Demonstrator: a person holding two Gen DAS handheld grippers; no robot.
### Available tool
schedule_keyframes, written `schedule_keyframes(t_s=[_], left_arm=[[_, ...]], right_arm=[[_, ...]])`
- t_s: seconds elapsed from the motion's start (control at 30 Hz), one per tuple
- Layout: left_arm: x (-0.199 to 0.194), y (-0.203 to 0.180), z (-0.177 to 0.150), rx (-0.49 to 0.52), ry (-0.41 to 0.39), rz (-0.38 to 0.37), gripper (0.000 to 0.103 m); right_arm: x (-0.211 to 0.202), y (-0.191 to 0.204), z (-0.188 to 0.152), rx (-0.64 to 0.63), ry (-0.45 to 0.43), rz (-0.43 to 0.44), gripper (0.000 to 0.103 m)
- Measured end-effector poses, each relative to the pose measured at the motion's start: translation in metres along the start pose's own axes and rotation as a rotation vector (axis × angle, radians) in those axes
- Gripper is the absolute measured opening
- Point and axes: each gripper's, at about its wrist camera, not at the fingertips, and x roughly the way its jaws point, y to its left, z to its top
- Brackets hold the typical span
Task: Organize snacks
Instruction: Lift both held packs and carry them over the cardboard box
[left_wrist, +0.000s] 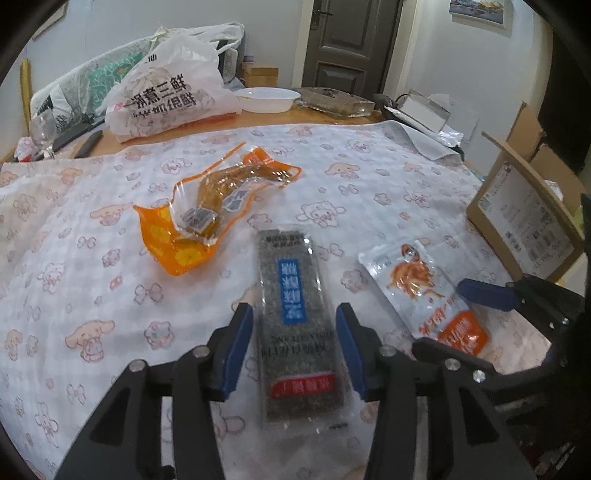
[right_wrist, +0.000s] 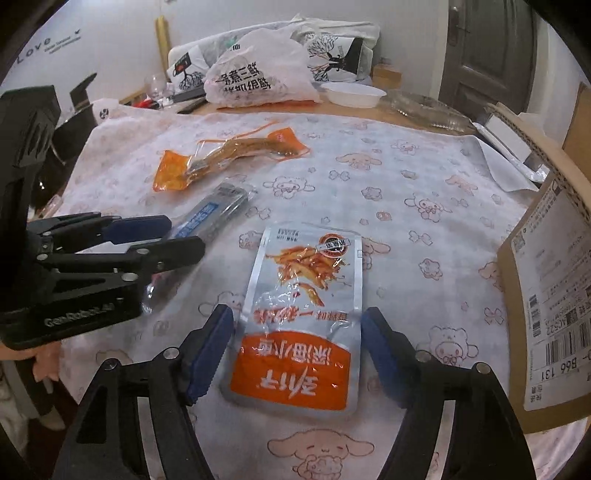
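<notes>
A long grey snack pack with a blue label (left_wrist: 295, 321) lies flat on the patterned cloth, between the open fingers of my left gripper (left_wrist: 295, 328); it also shows in the right wrist view (right_wrist: 212, 214). A silver and orange snack pouch (right_wrist: 303, 317) lies between the open fingers of my right gripper (right_wrist: 297, 332); it shows in the left wrist view (left_wrist: 424, 291) too. An orange and clear pack (left_wrist: 214, 206) lies farther back, also seen in the right wrist view (right_wrist: 225, 157). Neither gripper is closed on its pack.
An open cardboard box (right_wrist: 546, 295) stands at the right edge of the table. At the back are a white printed plastic bag (left_wrist: 170, 92), a white bowl (left_wrist: 267, 99), a glass dish (left_wrist: 336, 101) and a wine glass (left_wrist: 42, 129).
</notes>
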Motion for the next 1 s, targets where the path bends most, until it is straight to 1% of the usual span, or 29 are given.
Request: schedule_keyframes(t_s=[0.07, 0.1, 0.13, 0.17, 0.33, 0.43, 0.6, 0.77, 0.83, 0.93, 1.0], left_arm=[[0.002, -0.001, 0.002, 0.013, -0.003, 0.018, 0.042], [0.003, -0.001, 0.002, 0.018, -0.005, 0.023, 0.041], [0.003, -0.001, 0.002, 0.022, -0.008, 0.027, 0.037], [0.003, -0.001, 0.002, 0.023, -0.010, 0.028, 0.037], [-0.002, 0.001, 0.000, 0.009, -0.022, 0.025, 0.036], [-0.016, 0.005, 0.001, -0.004, -0.056, 0.017, 0.036], [-0.052, 0.008, 0.011, -0.016, -0.122, 0.031, 0.036], [-0.096, -0.005, 0.027, -0.007, -0.192, 0.024, 0.036], [-0.115, -0.018, 0.036, 0.009, -0.231, 0.025, 0.036], [-0.137, -0.041, 0.049, 0.041, -0.275, 0.020, 0.036], [-0.148, -0.064, 0.061, 0.075, -0.302, 0.011, 0.036]], right_arm=[[0.003, 0.001, 0.001, -0.017, -0.004, -0.015, 0.068], [0.003, 0.003, 0.001, -0.030, -0.008, -0.028, 0.065], [0.003, 0.004, 0.000, -0.033, -0.014, -0.030, 0.065], [0.002, 0.003, 0.000, -0.027, -0.017, -0.028, 0.065], [-0.006, 0.010, -0.002, -0.040, -0.026, -0.025, 0.064], [-0.020, 0.019, 0.000, -0.060, -0.059, -0.015, 0.064], [-0.062, 0.035, 0.012, -0.096, -0.164, 0.010, 0.064], [-0.107, 0.038, 0.023, -0.132, -0.269, 0.025, 0.064], [-0.124, 0.032, 0.026, -0.131, -0.308, 0.025, 0.064], [-0.149, 0.013, 0.030, -0.103, -0.363, 0.034, 0.064], [-0.165, -0.006, 0.028, -0.086, -0.405, 0.012, 0.064]])
